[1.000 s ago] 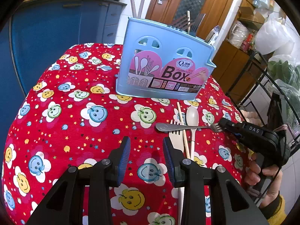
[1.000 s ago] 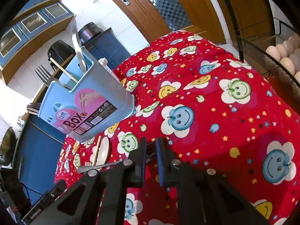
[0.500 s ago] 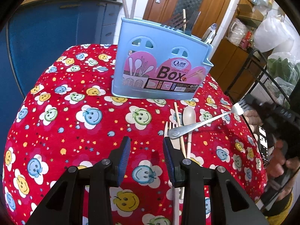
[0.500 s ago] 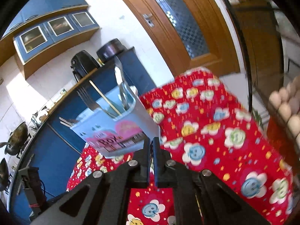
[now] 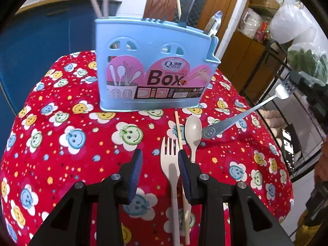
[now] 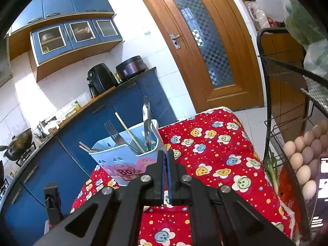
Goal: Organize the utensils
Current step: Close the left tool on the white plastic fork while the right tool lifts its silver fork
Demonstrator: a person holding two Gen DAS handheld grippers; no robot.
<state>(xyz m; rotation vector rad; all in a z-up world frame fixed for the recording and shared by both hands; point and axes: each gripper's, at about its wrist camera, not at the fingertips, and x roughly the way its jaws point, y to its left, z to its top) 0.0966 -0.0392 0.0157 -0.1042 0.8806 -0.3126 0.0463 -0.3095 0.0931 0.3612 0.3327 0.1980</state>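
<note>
A light-blue utensil box (image 5: 151, 67) stands at the back of the red smiley tablecloth (image 5: 67, 135); it shows in the right wrist view as the box (image 6: 121, 162), holding a metal fork, a chopstick and other cutlery. In front of it lie a white plastic fork (image 5: 169, 162), a chopstick (image 5: 178, 131) and a white spoon (image 5: 192, 128). My left gripper (image 5: 159, 168) hovers open over the white fork, which shows between its fingers close to the right one. My right gripper (image 5: 291, 83) is shut on the tines of a metal fork (image 5: 242, 116), held slanting above the table. The closed right gripper (image 6: 165, 153) hides that fork.
A black wire rack (image 6: 287, 143) with several eggs (image 6: 297, 157) stands right of the table. Blue cabinets (image 6: 114, 110) with appliances and a wooden door (image 6: 205, 47) are behind. A person's hand (image 5: 322, 164) is at the right edge.
The right gripper closed on the metal fork's tines and lifted it off the cloth, tilting it upward. The left gripper slid right, so the white fork now lies between its fingers.
</note>
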